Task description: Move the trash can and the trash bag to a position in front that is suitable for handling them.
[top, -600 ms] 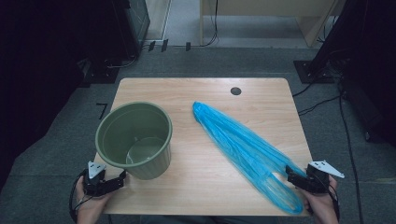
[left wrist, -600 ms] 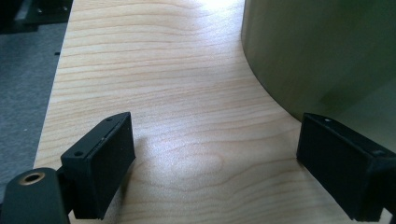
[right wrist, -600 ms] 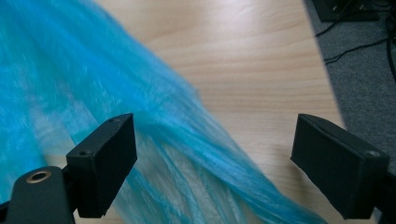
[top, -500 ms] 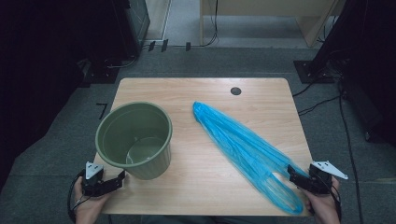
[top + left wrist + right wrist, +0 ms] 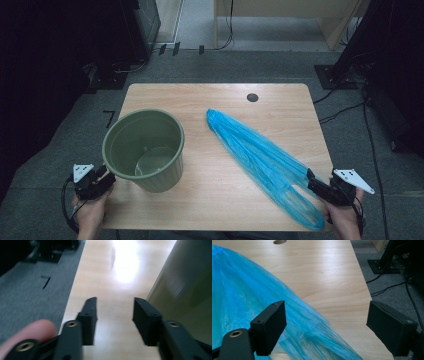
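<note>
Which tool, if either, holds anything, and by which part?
Neither. The left tool is open beside the bin; the right tool is open at the bag's near end.

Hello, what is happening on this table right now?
A person holds a gripper in each hand at a wooden table. The right gripper, jaws open, sits at the near end of a blue plastic bag lying flat, not gripping it. The left gripper, also open, is beside an empty green bin.
</note>
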Motion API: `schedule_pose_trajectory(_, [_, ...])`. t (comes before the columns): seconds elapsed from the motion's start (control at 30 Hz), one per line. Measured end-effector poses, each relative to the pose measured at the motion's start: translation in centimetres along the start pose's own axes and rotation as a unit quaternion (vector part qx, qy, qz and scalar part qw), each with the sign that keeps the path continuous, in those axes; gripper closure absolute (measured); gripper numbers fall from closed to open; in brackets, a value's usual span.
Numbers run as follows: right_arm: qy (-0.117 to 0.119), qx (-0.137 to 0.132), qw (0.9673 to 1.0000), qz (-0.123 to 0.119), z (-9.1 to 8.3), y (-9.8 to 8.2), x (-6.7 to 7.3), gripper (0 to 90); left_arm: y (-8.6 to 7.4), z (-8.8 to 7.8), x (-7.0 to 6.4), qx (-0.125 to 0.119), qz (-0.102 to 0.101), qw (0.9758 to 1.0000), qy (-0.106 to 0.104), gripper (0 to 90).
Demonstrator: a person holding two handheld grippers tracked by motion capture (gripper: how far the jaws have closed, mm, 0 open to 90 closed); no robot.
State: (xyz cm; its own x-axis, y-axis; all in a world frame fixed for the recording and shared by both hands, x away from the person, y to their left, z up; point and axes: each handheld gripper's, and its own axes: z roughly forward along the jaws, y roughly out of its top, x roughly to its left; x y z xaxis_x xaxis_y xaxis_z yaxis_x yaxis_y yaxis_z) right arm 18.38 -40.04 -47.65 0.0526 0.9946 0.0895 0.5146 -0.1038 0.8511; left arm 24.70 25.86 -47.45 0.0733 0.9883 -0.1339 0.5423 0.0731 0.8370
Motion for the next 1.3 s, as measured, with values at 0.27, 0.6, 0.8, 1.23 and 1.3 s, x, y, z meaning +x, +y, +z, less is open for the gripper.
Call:
schedule_pose_trajectory(0.27, [0.022, -0.027, 0.9994, -0.009, -0.6, 1.0, 2.0, 16.0, 1.7, 0.5, -2.1, -0.014, 0.013, 0.9993, -0.033, 64.2])
schedule_pose_trajectory(0.6, [0.054, -0.042, 0.9968, -0.039, -0.2, 2.4, 5.1, 16.8, 1.6, 0.6, -4.1, -0.01, 0.025, 0.9984, -0.05, 63.8])
schedule_pose_trajectory(0.8, [0.073, -0.053, 0.9949, -0.044, 0.1, 3.4, 7.1, 17.2, 1.5, 0.5, -5.5, -0.014, 0.036, 0.9979, -0.052, 59.2])
schedule_pose_trajectory(1.23, [0.1, -0.062, 0.9917, -0.052, 1.8, 4.8, 12.6, 17.5, 1.3, 0.8, -8.0, -0.016, 0.043, 0.9967, -0.066, 57.3])
schedule_pose_trajectory(1.3, [0.104, -0.062, 0.9912, -0.055, 2.0, 4.8, 13.1, 17.5, 1.3, 0.9, -8.4, -0.016, 0.043, 0.9965, -0.07, 57.4])
